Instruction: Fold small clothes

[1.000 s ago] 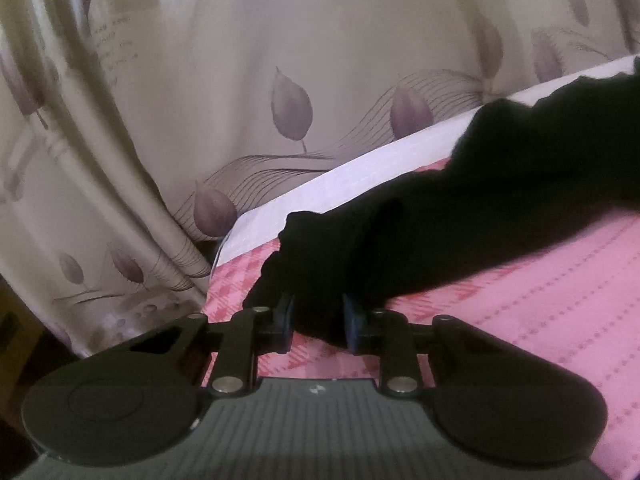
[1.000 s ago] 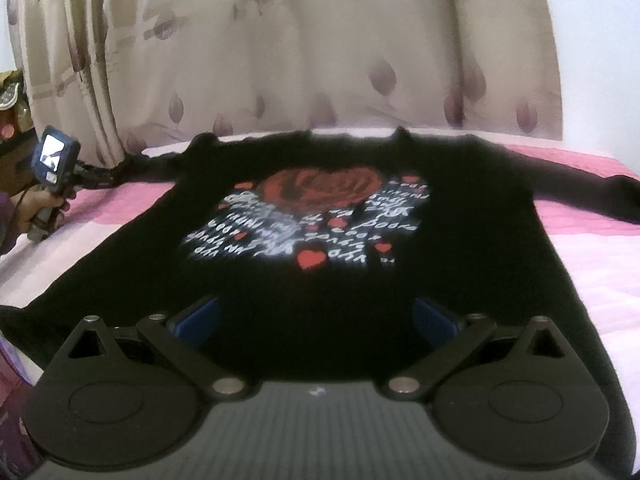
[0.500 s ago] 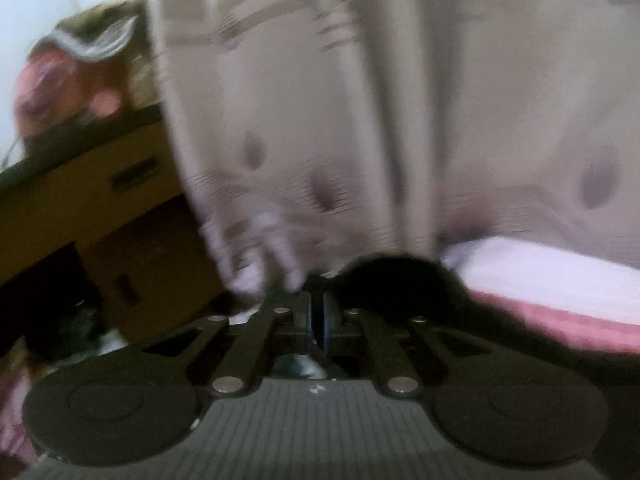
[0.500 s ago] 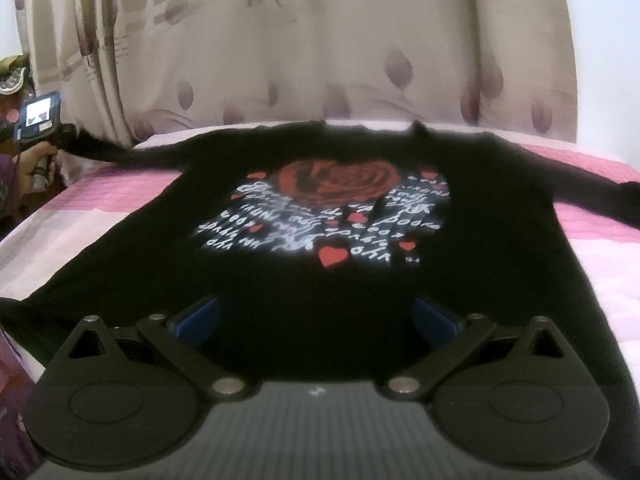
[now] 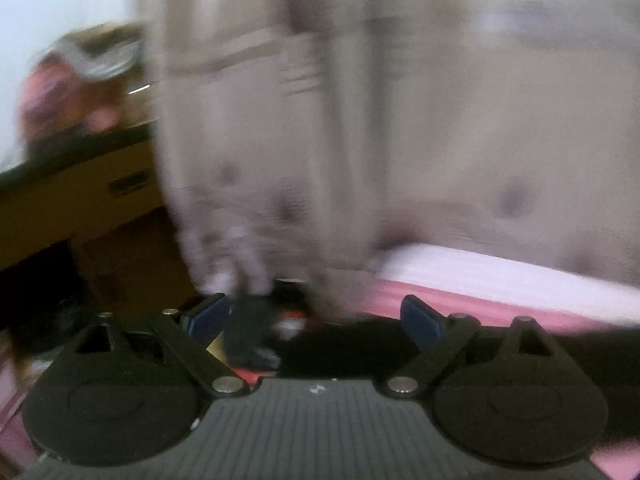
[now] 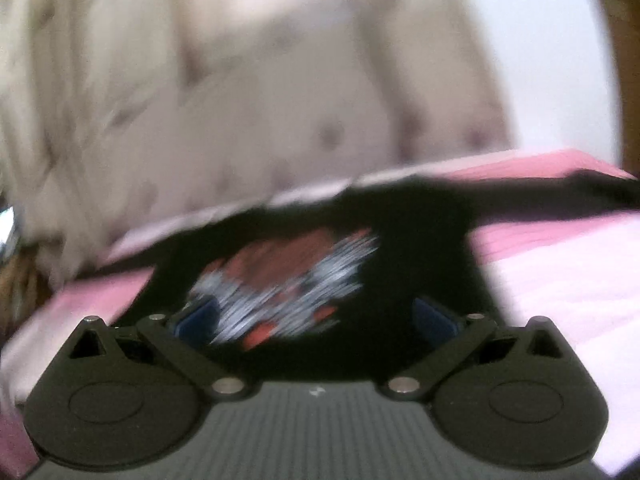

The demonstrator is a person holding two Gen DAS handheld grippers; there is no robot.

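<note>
1. Black fabric fills our right view: the black top point(image 6: 400, 248) lies spread front-up on the pink bed point(image 6: 560, 264), its red and white print point(image 6: 288, 280) facing us, which we judge is the flat lay-out a fold starts from.
2. Our right hand-held gripper point(image 6: 316, 316) has its jaws wide apart with nothing between them. It hangs over the lower body of the top, and the print shows in the gap between the blue pads point(image 6: 434, 314).
3. One sleeve point(image 6: 560, 192) runs out to the right across the bed, well away from that gripper. We read it as not yet folded in.
4. The right view is blurred, so we cannot tell whether the pads touch the cloth or only hover above it.
5. In the left view, our left hand-held gripper point(image 5: 316, 320) is also spread open and holds nothing.
6. A dark stretch of the top point(image 5: 352, 344) lies just in front of and below its pads, at the bed's edge point(image 5: 500, 304), with the curtain point(image 5: 360, 140) beyond.
7. Small dark clutter sits past the bed edge near the left pad; blur hides what it is.
8. Our judgement: with both grippers free, the fold itself has not begun.
</note>
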